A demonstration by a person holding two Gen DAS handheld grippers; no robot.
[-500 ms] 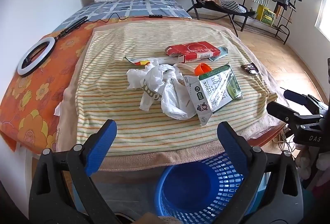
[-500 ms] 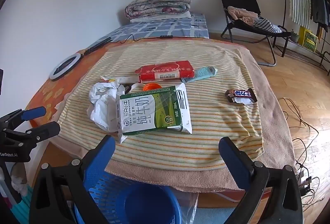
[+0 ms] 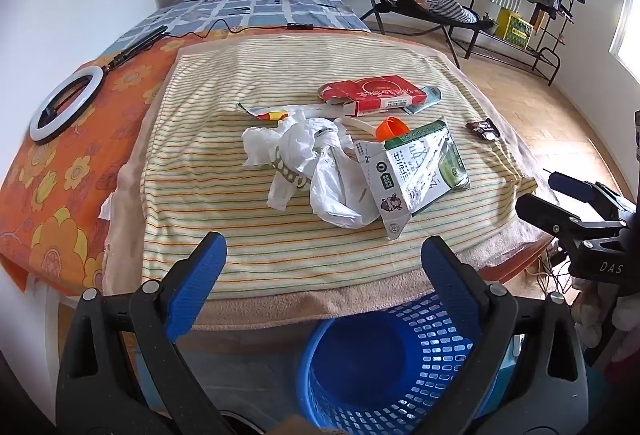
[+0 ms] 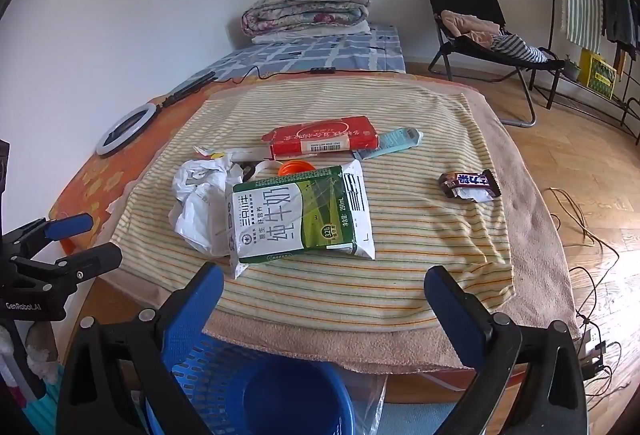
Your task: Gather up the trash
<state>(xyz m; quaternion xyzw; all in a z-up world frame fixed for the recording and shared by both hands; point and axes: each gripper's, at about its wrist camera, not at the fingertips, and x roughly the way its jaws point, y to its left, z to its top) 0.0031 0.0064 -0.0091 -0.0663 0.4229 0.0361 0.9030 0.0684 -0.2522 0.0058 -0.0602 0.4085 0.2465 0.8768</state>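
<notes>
Left gripper (image 3: 323, 267) fingers spread wide, nothing between; right gripper (image 4: 324, 295) likewise, both hovering short of trash.

Trash heaped mid-table on striped yellow towel (image 4: 420, 275): flattened green-white milk carton (image 4: 304, 215) overlapping crumpled white plastic bag (image 3: 316, 167); red flat cardboard box (image 4: 324, 141) behind; brown candy wrapper (image 4: 470, 187) well apart.

Risks, judged:
- flat carton hard to pinch; fingers may snag towel
- bag may drag neighbours
- drop could miss blue mesh plastic basket (image 3: 400, 367) below table edge

Unclear: orange round piece (image 3: 392, 127) half hidden by carton; basket rim cut off; contents not visible.
</notes>
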